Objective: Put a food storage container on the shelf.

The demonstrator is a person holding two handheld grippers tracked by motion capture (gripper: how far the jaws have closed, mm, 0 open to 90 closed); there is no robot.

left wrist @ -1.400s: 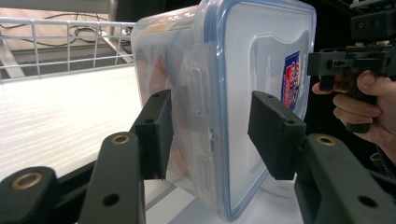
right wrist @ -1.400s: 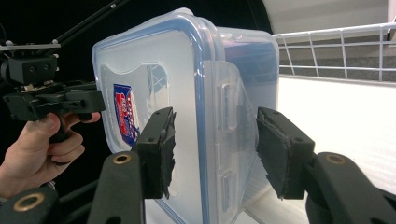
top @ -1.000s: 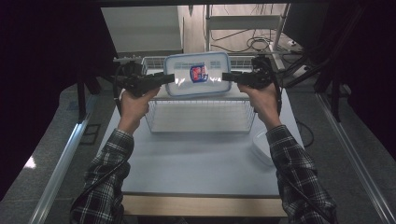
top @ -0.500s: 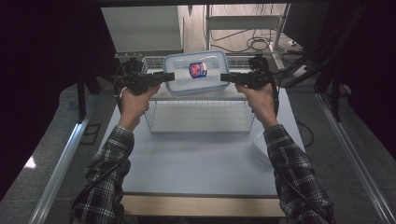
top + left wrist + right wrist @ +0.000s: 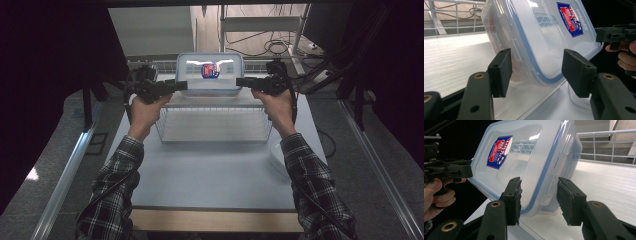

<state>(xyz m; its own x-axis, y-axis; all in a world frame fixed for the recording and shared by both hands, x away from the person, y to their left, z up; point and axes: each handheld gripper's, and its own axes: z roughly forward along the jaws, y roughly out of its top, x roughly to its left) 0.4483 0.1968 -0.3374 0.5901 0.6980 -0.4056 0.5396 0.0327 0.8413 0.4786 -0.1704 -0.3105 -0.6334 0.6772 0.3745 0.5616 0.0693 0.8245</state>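
Observation:
A clear plastic container (image 5: 210,82) with a blue-sealed lid and a red and blue label stands tilted on its edge on a white board (image 5: 220,100). My left gripper (image 5: 182,85) is at its left end. In the left gripper view the container (image 5: 544,37) has a corner between the jaws of that gripper (image 5: 536,72), which have been opening and leave a gap at the lid. My right gripper (image 5: 240,81) is at the right end. In the right gripper view its jaws (image 5: 539,195) have just been closing, and their pads meet the container (image 5: 524,157).
The white board lies on top of a wire basket (image 5: 215,125) at the far half of the white table (image 5: 210,175). A white dish-like object (image 5: 277,155) sits at the table's right edge. Wire railing, shelving and cables lie behind.
The container has shifted slightly away from the person and now stands more upright. Both hands followed it only a little.

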